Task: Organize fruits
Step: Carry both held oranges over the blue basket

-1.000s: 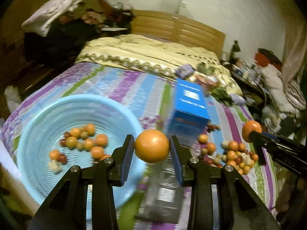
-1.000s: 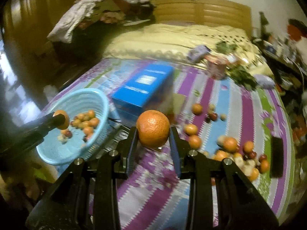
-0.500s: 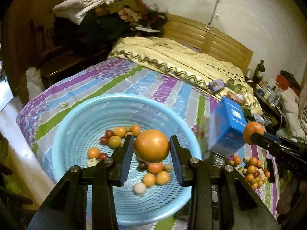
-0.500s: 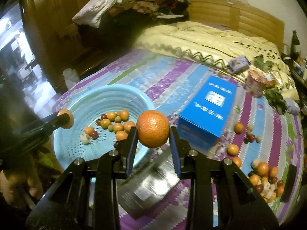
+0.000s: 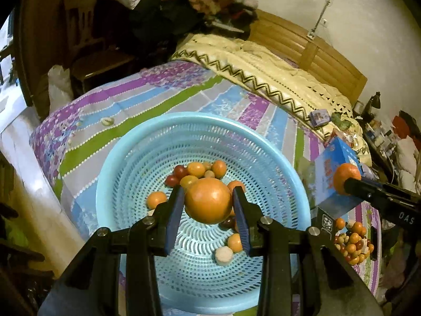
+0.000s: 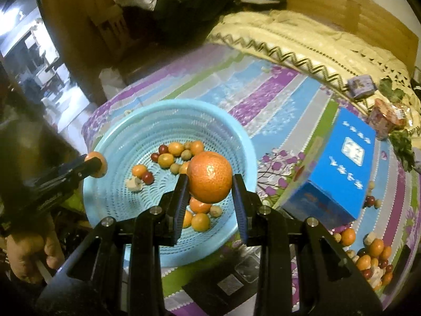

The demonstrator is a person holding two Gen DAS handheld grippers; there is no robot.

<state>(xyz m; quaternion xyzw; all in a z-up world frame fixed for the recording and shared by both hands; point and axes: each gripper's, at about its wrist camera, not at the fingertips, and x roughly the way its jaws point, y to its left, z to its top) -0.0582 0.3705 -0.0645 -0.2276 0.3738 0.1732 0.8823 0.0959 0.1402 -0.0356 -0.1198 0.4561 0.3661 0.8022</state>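
Note:
My left gripper (image 5: 208, 205) is shut on a smooth orange fruit (image 5: 208, 200) and holds it above the middle of the light blue basket (image 5: 263, 142). My right gripper (image 6: 210, 181) is shut on a dimpled orange (image 6: 210, 176) and holds it above the right part of the same basket (image 6: 131, 121). Several small orange and red fruits (image 5: 197, 171) lie in the basket. More small fruits (image 6: 373, 260) lie in a pile on the striped bedspread to the right. The right gripper and its orange also show in the left wrist view (image 5: 344, 179).
A blue box (image 6: 339, 166) stands on the bedspread right of the basket. A dark flat packet (image 6: 229, 281) lies in front of it. A cream quilt (image 5: 263, 60) and wooden headboard are behind. The bed's left edge (image 5: 34, 142) drops to the floor.
Both grippers have swung left from the fruit pile and blue box to above the blue basket, each still holding its orange. The basket now fills both views.

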